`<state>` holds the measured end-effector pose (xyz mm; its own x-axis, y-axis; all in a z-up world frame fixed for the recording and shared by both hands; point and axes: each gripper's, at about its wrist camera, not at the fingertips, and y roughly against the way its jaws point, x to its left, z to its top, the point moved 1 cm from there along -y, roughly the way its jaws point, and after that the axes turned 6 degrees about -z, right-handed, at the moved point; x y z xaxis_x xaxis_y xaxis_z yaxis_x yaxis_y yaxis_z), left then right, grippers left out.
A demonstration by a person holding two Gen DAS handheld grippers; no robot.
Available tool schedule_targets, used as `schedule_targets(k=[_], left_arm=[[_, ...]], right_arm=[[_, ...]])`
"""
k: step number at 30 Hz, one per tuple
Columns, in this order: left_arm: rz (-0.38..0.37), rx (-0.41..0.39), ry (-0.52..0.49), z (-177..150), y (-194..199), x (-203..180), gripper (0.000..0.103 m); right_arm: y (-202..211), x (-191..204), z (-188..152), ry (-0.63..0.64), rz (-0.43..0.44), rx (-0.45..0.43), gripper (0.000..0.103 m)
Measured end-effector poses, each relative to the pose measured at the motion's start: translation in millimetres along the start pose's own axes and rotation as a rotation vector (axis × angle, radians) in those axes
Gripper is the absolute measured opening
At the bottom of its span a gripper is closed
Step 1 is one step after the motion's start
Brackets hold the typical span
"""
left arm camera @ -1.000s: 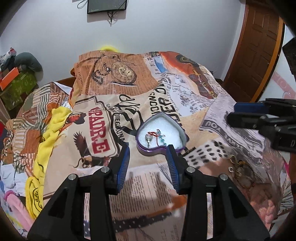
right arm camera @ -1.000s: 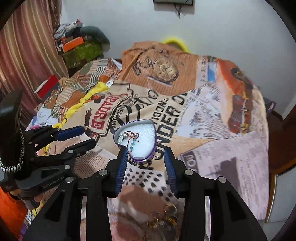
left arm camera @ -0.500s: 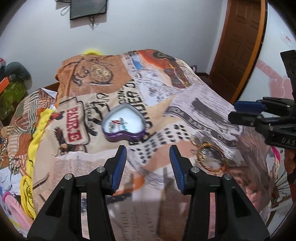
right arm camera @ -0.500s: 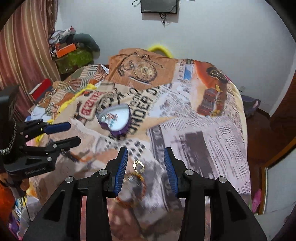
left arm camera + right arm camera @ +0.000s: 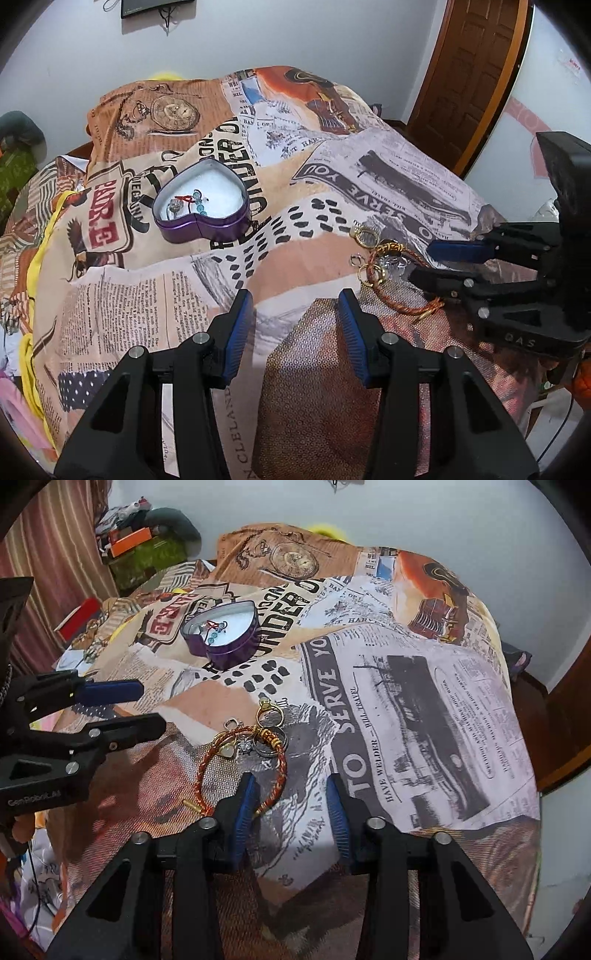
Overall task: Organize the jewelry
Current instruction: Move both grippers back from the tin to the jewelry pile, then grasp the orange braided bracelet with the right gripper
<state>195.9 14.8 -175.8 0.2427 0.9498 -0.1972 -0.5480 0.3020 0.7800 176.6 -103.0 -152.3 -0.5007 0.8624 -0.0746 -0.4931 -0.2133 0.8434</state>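
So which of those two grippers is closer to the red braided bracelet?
Right. The right gripper hangs right over the bracelet; the left gripper sits off beside it.

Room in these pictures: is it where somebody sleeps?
Probably a bedroom. A bed under a newspaper-print bedspread fills the room, with a wooden door beside it, a striped curtain, and piled clothes in the corner.

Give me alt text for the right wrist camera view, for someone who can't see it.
The right claw, open and empty, is above a printed bedspread, just short of a red-and-gold braided bracelet lying among several rings. Farther back sits an open purple heart-shaped tin holding some jewelry; the left claw reaches in from the left.
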Motion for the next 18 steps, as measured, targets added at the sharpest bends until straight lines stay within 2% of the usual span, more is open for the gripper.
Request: schedule_targets(k=[3, 10, 18], left_arm=[[0.002, 0.004, -0.002, -1.4, -1.8, 0.1, 0.047], [-0.013, 0.011, 0.006, -1.9, -4.8, -2.1, 0.047], [-0.048, 0.021, -0.015, 1.3, -7.4, -13.8, 0.047]], right_arm=[[-1.0, 2.1, -0.8, -0.004, 0.026, -0.004, 0.007], [6.9, 10.4, -1.0, 0.012, 0.022, -0.039, 0.003], [39.3, -6.9, 10.3, -0.041, 0.012, -0.137, 0.003]])
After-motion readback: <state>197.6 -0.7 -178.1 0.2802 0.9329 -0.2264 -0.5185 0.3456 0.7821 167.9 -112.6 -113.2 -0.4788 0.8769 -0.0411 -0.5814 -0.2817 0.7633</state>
